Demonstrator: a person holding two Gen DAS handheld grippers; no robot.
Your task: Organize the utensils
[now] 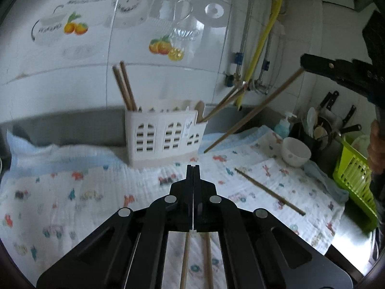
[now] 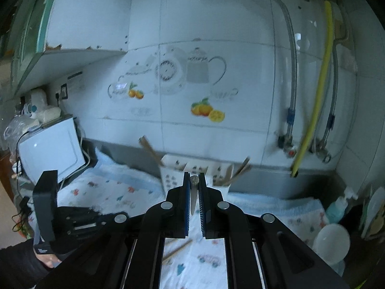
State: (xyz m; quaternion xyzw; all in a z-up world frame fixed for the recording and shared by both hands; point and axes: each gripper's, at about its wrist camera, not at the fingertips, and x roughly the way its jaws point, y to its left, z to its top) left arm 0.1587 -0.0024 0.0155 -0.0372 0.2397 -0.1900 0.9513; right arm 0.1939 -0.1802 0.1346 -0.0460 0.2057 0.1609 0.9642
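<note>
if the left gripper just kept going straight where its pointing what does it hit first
Probably the white utensil holder. The left gripper, jaws shut, points just right of its middle, with only bare cloth between. Depth is hard to judge; a low path would meet the cloth first.

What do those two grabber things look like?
The left gripper is a black plastic frame with round silver rivets and slim black fingers. The right gripper has the same black frame and rivets, but its fingers are lined with ridged blue pads. A dark sleeve shows behind the left gripper's boxy black body.
</note>
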